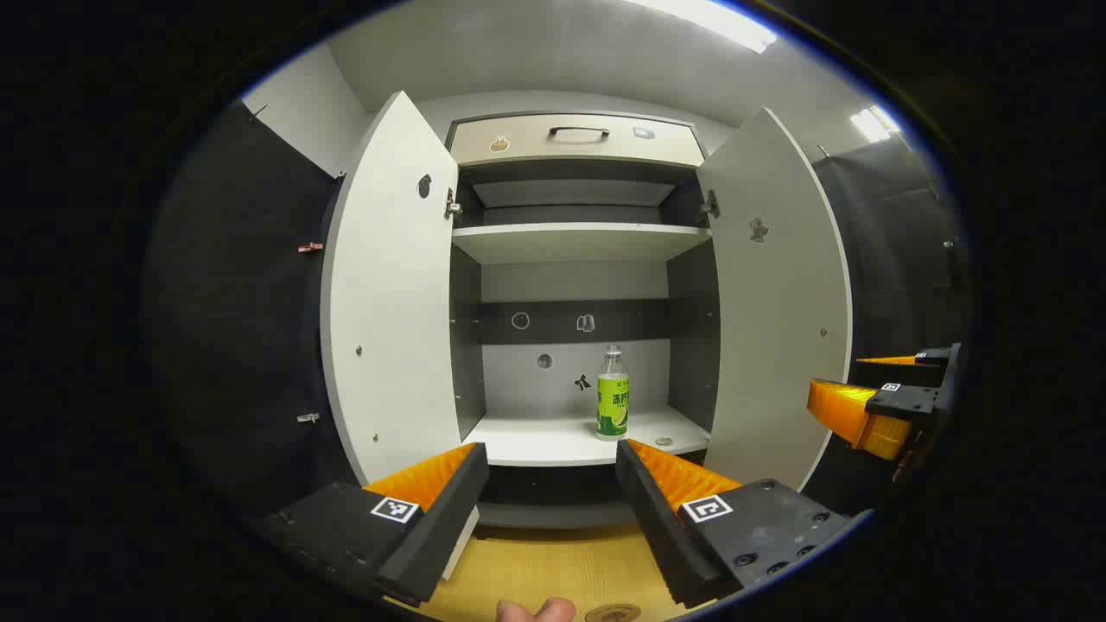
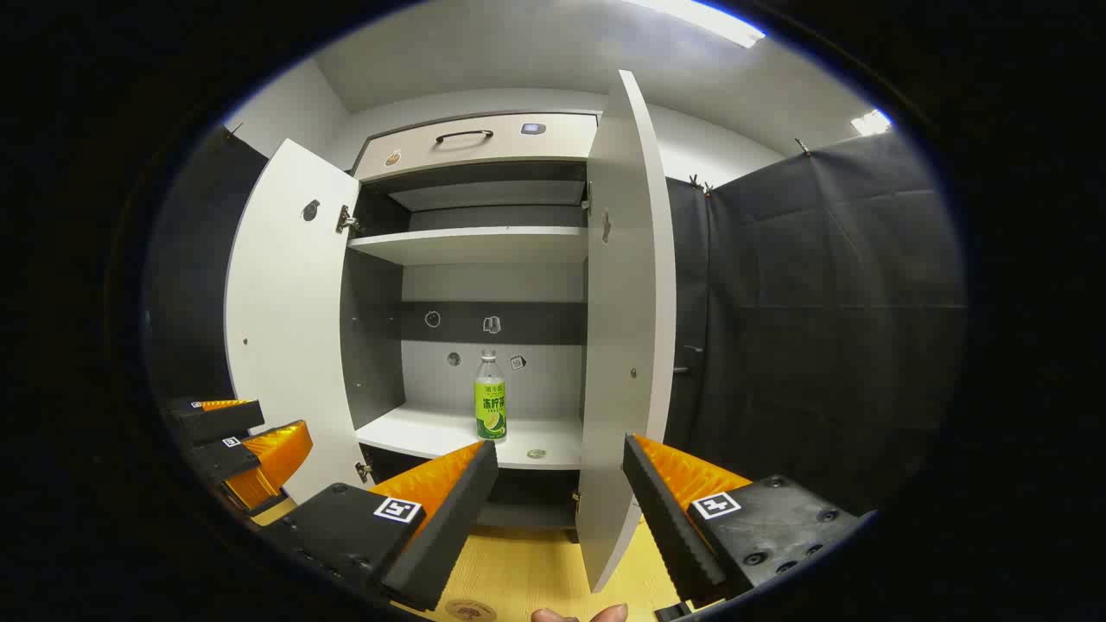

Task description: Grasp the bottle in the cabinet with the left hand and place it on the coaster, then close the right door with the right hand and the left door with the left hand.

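A clear bottle (image 1: 612,393) with a green label stands upright on the lower shelf (image 1: 553,441) of the open cabinet, right of centre. My left gripper (image 1: 549,447) hangs open in front of the cabinet, well short of the bottle, with nothing between its fingers. In the right gripper view the bottle (image 2: 490,397) stands behind the edge-on right door (image 2: 624,328). My right gripper (image 2: 560,444) is open and empty, just before that door's edge. Both the left door (image 1: 389,294) and the right door (image 1: 778,302) stand wide open. A round coaster (image 1: 612,613) lies on the wooden top below.
A wooden tabletop (image 1: 536,570) runs under the cabinet. A small round disc (image 1: 664,441) lies on the lower shelf beside the bottle. An upper shelf (image 1: 575,242) and a drawer with a handle (image 1: 577,132) sit above. Black cloth walls flank the cabinet. My right gripper (image 1: 851,384) shows at the far right.
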